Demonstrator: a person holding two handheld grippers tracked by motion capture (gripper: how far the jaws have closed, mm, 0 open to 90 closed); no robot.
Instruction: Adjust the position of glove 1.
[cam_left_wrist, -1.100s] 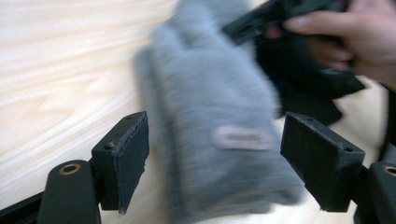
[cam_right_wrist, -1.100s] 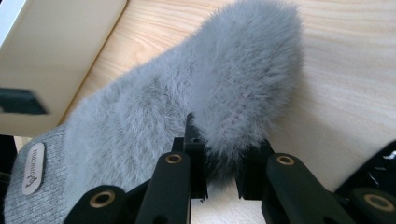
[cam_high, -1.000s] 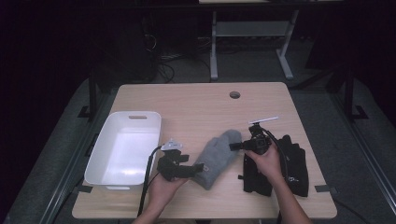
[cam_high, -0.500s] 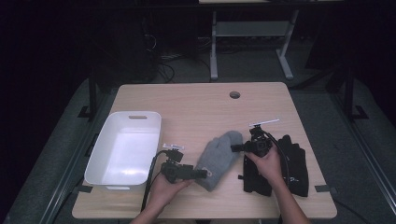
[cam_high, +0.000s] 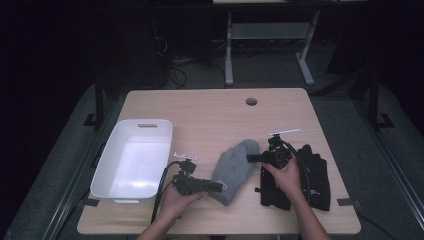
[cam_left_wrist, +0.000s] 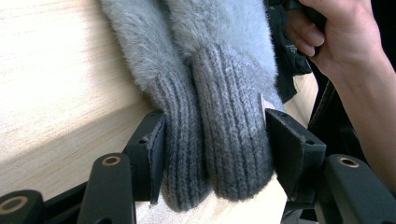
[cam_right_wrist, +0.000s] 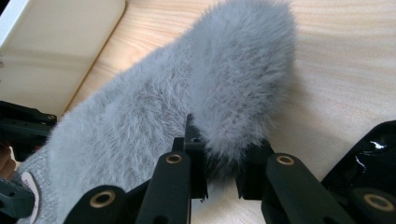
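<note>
The left gripper (cam_high: 216, 187) has just been closing its jaws onto the knit cuffs of the grey mittens (cam_high: 235, 170) on the table (cam_high: 210, 110), while the right gripper (cam_high: 252, 158) pinches the furry tip, readying a two-handed lift.

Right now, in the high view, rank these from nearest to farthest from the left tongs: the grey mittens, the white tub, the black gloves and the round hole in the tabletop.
1. grey mittens: knitted cuffs sit between the left tongs.
2. white tub: just left, near the table's left edge.
3. black gloves: right side, beyond the mittens.
4. round hole: far back of the table.
</note>
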